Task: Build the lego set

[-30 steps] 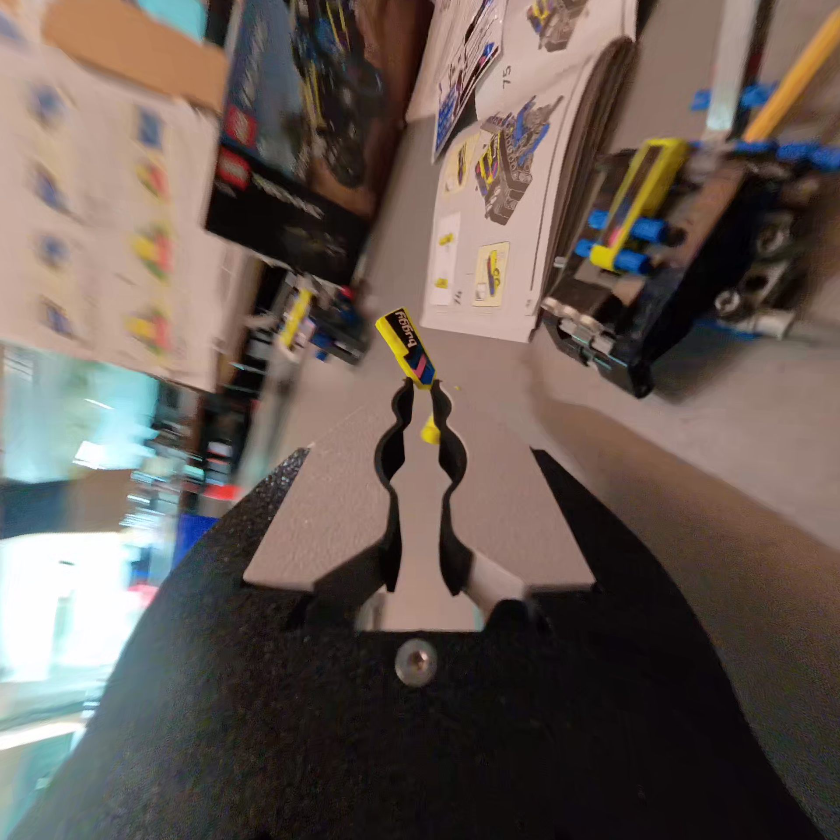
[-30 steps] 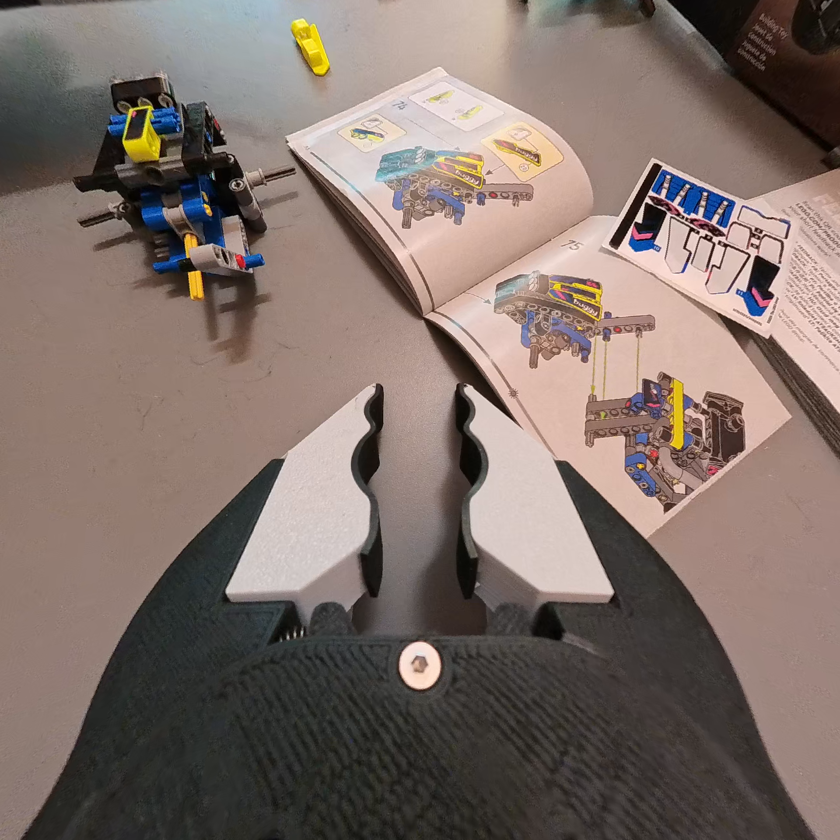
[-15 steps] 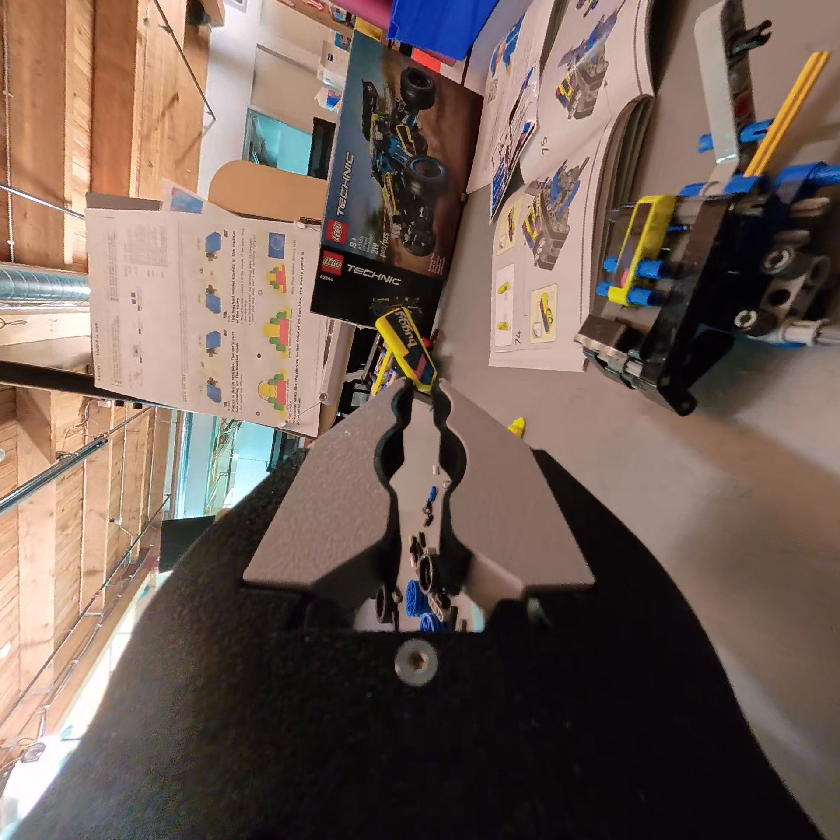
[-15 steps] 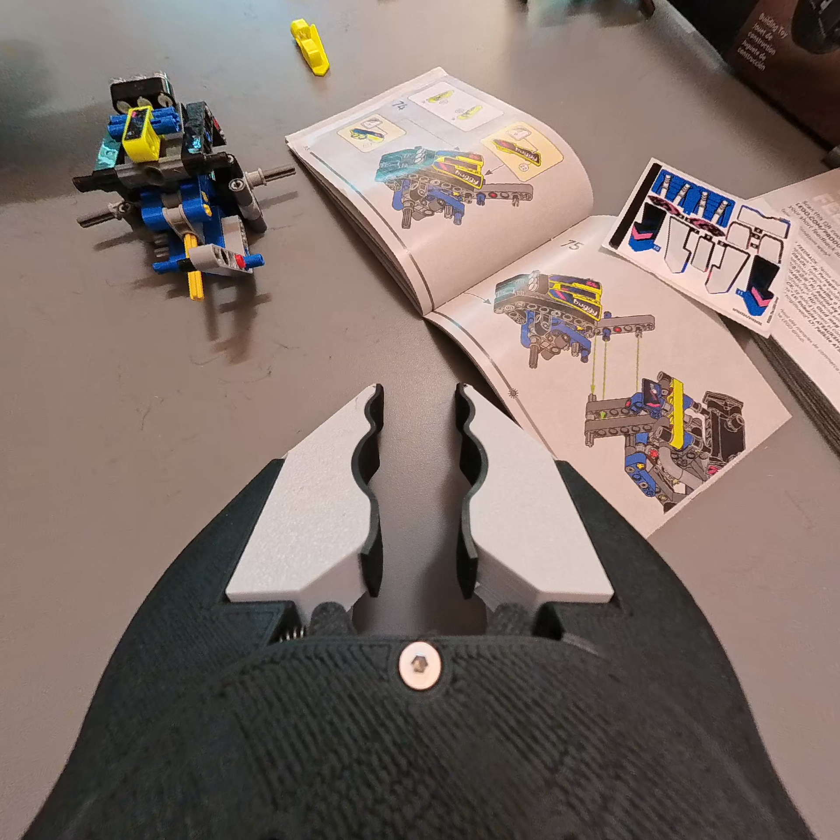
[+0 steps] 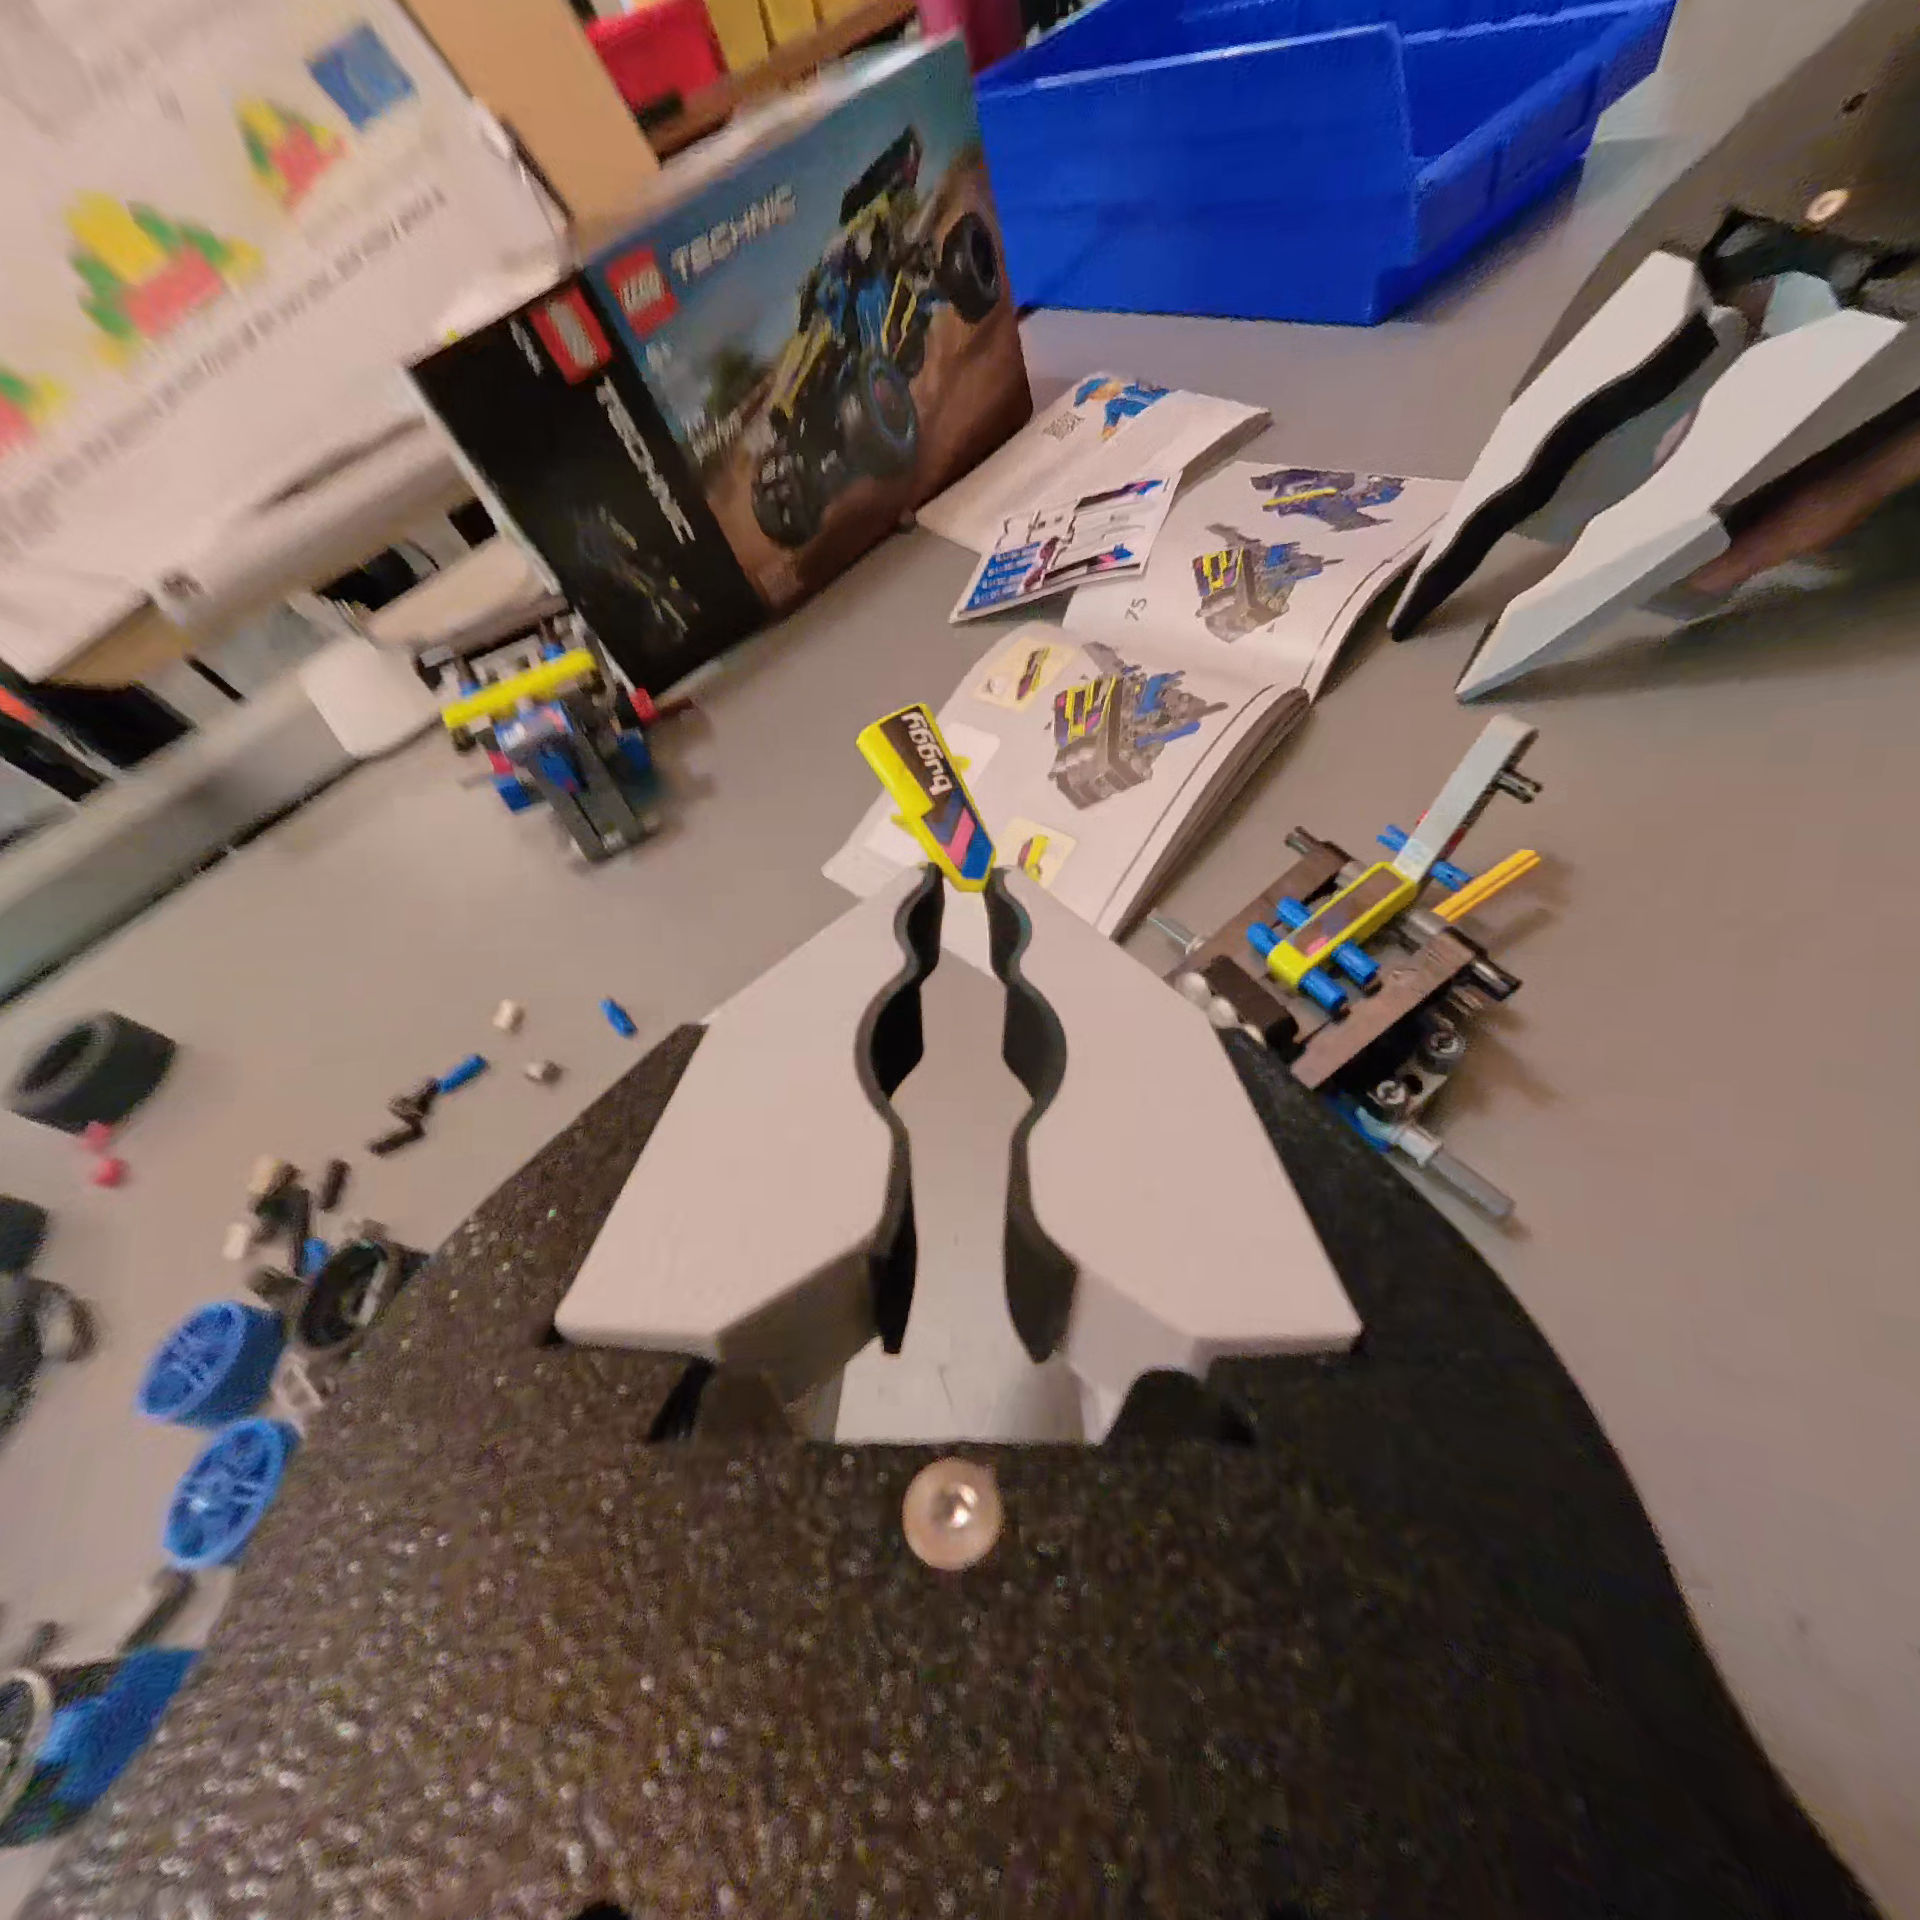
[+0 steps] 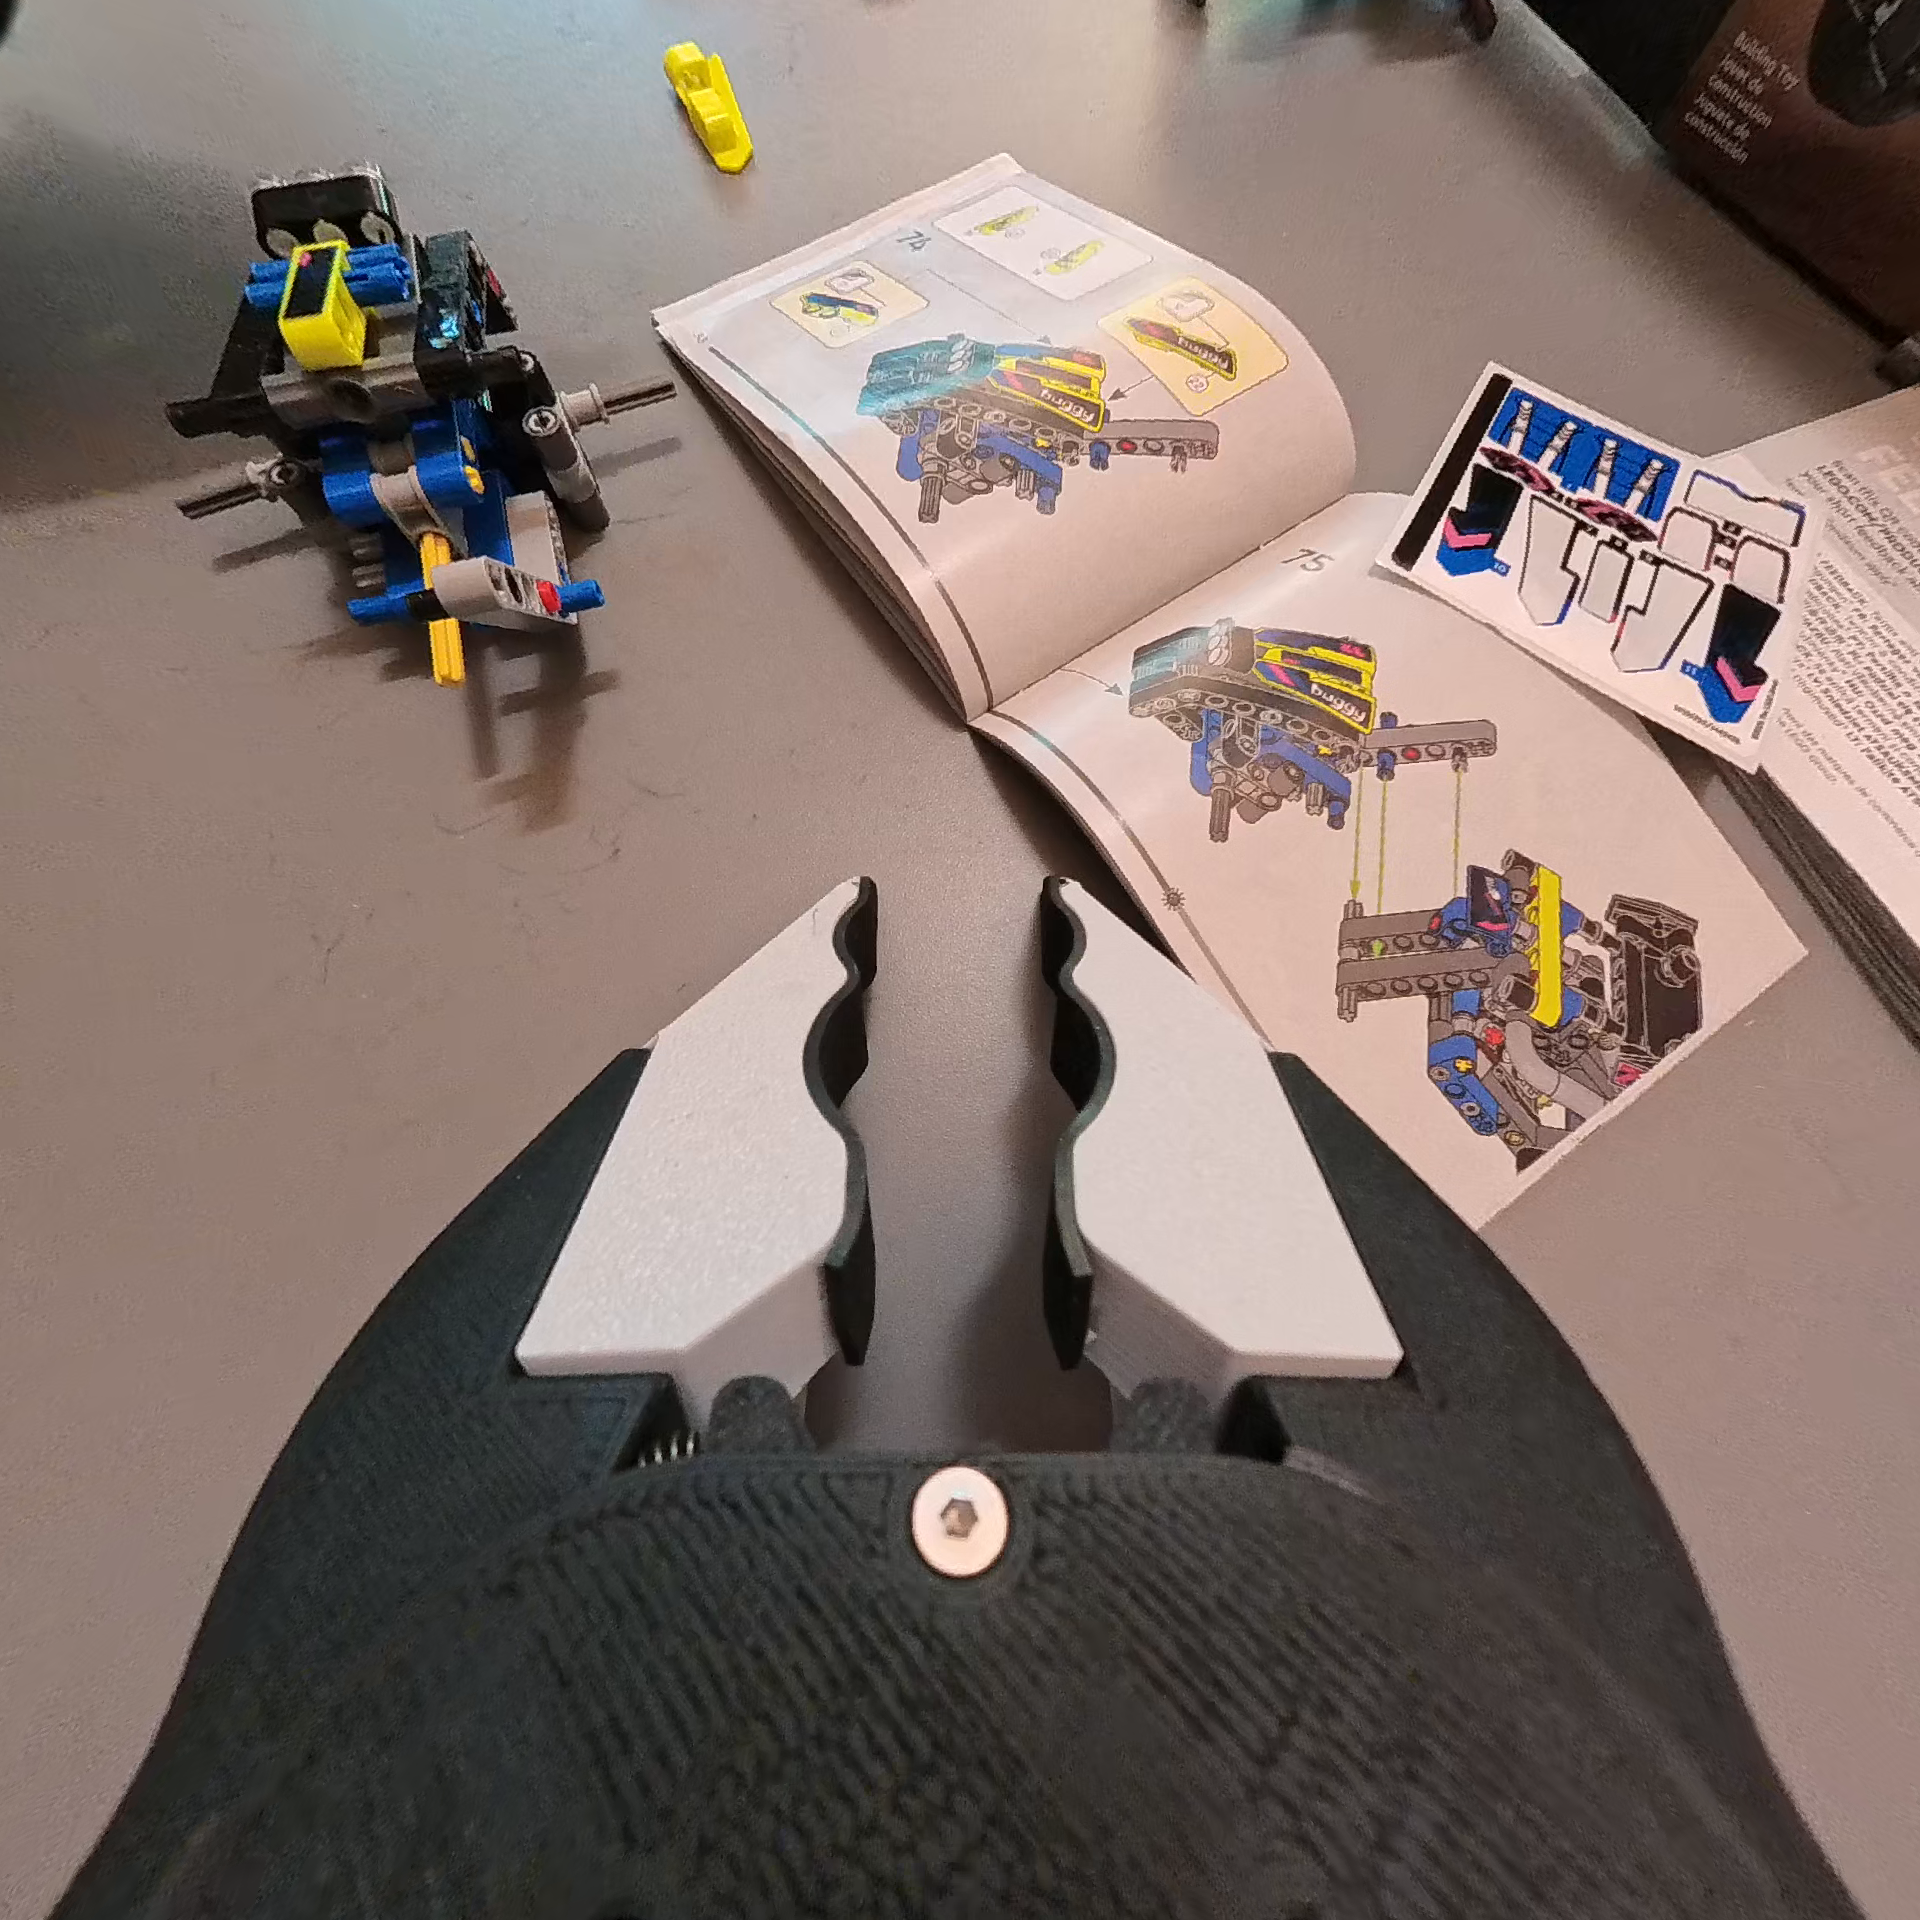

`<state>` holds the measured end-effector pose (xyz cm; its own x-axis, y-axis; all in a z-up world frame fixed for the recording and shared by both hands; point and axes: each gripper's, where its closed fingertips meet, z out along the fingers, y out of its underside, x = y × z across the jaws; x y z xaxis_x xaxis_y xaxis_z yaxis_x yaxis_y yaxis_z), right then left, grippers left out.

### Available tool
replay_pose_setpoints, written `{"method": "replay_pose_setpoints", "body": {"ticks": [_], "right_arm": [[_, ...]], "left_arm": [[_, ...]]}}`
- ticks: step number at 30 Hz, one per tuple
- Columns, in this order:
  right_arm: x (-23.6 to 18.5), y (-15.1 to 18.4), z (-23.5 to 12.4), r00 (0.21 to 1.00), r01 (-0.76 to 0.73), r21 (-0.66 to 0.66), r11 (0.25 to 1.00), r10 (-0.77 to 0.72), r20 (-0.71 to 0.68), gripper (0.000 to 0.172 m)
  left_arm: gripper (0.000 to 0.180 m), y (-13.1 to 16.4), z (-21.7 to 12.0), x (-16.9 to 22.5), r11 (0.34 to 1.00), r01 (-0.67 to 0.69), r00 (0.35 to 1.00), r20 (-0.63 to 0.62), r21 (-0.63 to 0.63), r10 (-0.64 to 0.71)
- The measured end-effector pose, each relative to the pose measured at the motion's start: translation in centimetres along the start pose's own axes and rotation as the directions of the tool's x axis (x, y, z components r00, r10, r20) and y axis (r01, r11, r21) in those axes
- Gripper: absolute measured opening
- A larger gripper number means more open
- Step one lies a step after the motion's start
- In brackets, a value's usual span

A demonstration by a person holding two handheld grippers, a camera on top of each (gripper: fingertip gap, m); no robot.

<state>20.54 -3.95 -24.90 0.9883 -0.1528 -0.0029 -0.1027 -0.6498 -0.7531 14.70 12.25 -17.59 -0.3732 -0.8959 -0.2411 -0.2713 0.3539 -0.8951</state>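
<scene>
- The left gripper is pinching a small yellow plastic panel piece with a black, blue and pink sticker at its very fingertips, both dark pads pressing on the piece's lower end, which is sticking up and tilting to the left above the grey table.
- The right gripper is hovering with its fingers spread and nothing between them, just left of the open paper instruction booklet.
- A partly built black, blue and grey brick chassis is sitting to the far left of the right gripper, already wearing one short yellow stickered panel on top; in the left view it is lying just right of the held piece.
- A plain yellow plastic panel is lying on the far table, apart from the chassis.
- A sticker sheet is resting at the right, several decals looking peeled off already.
- Loose blue wheel hubs, a black tyre and small pins are scattered at the near left, so plenty seems unassembled; a second small build is standing by the printed cardboard set box.
</scene>
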Motion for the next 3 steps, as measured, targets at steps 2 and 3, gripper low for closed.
{"method": "replay_pose_setpoints", "body": {"ticks": [2,3], "right_arm": [[0.0,0.0,0.0,1.0,0.0,0.0,1.0,0.0,0.0,0.03],[0.0,0.0,0.0,1.0,0.0,0.0,1.0,0.0,0.0,0.03]], "left_arm": [[0.005,2.1,0.4,-0.4,0.994,0.055,0.998,-0.018,-0.099,-0.057],[0.005,3.4,0.6,-0.5,0.985,0.065,0.997,-0.027,-0.159,-0.07]]}}
